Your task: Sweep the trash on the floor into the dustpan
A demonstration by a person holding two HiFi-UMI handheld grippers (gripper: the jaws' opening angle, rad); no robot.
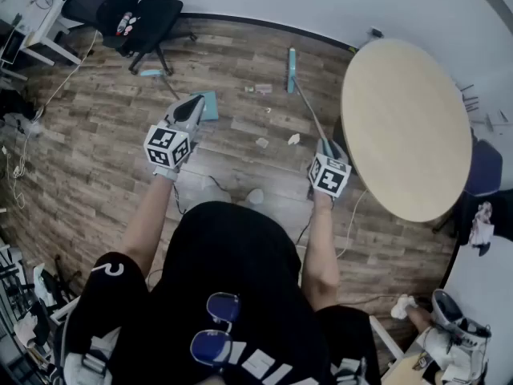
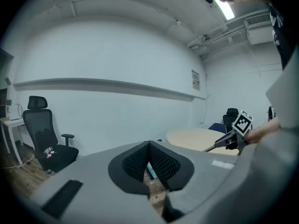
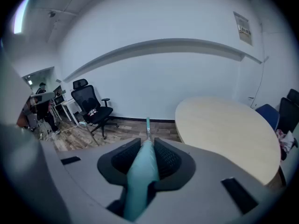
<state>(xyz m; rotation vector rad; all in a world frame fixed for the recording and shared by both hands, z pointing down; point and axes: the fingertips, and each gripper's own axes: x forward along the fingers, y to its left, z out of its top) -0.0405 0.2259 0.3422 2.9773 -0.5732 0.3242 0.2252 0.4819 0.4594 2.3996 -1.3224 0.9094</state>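
Trash first: nearest, a pale crumple on the wood floor between the forearms. Next out, right gripper clamped round the teal broom handle, shaft angled forward, likely so the head reaches past the litter. Left gripper pinched on a thin edge of the teal dustpan, held out left of the mess, probably as the catch. Between the tools, more scraps. Farther, broom head just beyond a small scrap, seemingly placed to drag debris back toward the pan.
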